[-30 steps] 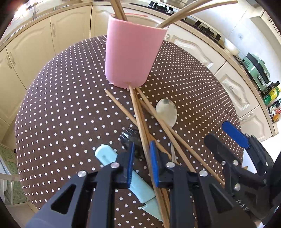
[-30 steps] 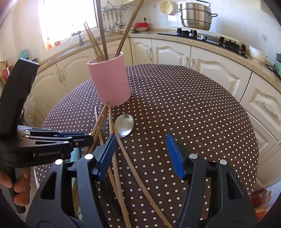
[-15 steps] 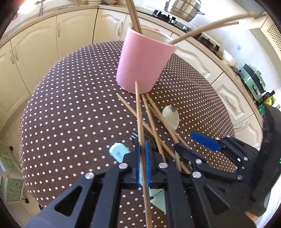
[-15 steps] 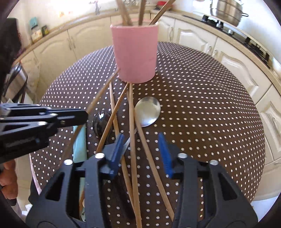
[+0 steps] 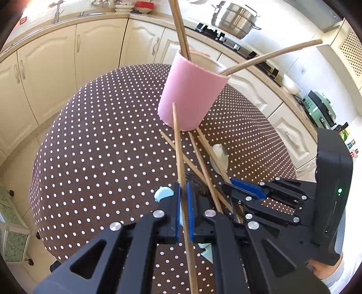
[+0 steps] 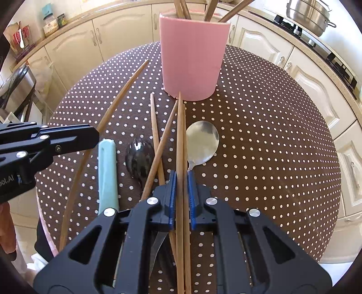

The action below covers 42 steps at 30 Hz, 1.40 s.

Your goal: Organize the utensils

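A pink cup (image 5: pixel 192 97) (image 6: pixel 192 56) with several chopsticks in it stands on the brown dotted table (image 5: pixel 101 147) (image 6: pixel 271 147). My left gripper (image 5: pixel 183 187) (image 6: pixel 95 135) is shut on one chopstick (image 5: pixel 177 140) (image 6: pixel 117 99), which slants up off the cloth towards the cup. The jaws of my right gripper (image 6: pixel 181 175) (image 5: pixel 228 184) are closing, pads against two chopsticks (image 6: pixel 181 135) lying side by side and pointing at the cup. Still on the cloth are two crossed chopsticks (image 6: pixel 155 126), a steel spoon (image 6: pixel 202 140) (image 5: pixel 220 158), a dark fork (image 6: pixel 138 156) and a pale blue handle (image 6: pixel 107 171) (image 5: pixel 163 193).
Cream cabinets (image 5: pixel 56 67) and a counter ring the round table. A steel pot (image 5: pixel 237 20) (image 6: pixel 310 15) sits on the hob behind. The two grippers are close together at the near table edge, the right one's body (image 5: pixel 332 192) at the right side of the left view.
My left gripper shut on one chopstick and raised it off the pile. My right gripper swung in over the pile, dropped lower, and its jaws narrowed from wide open to pinch two chopsticks.
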### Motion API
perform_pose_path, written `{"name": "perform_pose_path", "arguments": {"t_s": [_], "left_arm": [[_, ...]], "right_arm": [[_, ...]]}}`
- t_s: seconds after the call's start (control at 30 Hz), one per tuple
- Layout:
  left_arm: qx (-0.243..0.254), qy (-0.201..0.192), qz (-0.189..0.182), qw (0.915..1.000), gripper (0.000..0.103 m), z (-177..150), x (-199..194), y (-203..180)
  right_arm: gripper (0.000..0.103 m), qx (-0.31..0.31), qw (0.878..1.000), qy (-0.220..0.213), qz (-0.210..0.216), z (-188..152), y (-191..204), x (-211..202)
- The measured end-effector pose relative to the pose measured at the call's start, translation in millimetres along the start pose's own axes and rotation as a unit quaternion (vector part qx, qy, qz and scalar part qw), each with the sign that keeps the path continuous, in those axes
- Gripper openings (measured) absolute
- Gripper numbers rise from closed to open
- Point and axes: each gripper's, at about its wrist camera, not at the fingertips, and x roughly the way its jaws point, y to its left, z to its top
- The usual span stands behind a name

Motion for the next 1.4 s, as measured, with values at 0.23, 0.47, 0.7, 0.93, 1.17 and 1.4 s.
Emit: {"name": "perform_pose_path", "arguments": {"t_s": [0.23,0.47,0.7,0.93,1.17,1.4], "left_arm": [[0.013,-0.027,-0.006,0.9995,0.000,4.6,-16.0,-8.8],[0.010,0.001,-0.008,0.9999,0.000,6.7,-8.6,-9.6],[-0.020,0.027,0.012,0.9994,0.003,8.9,4.2,10.6],[-0.044,0.056,0.006,0.9974,0.026,10.4,17.1,21.9],[-0.001,0.073,0.023,0.9971,0.035,17.1,39.4,-8.5],[0.017,0.085,0.042,0.9954,0.018,24.3,58.2,-22.8]], "right_arm": [[0.007,0.009,0.999,-0.032,0.013,-1.2,-3.3,-20.4],[0.007,0.012,0.999,-0.044,0.025,0.8,-0.8,-29.4],[0.006,0.023,0.998,-0.046,0.038,-2.9,-4.1,-28.8],[0.006,0.032,0.997,-0.046,0.051,-3.9,-11.0,-25.7],[0.007,0.046,0.997,-0.041,0.045,-6.3,-20.2,-21.9],[0.007,0.042,0.998,-0.013,0.047,-12.6,-24.4,-13.7]]}}
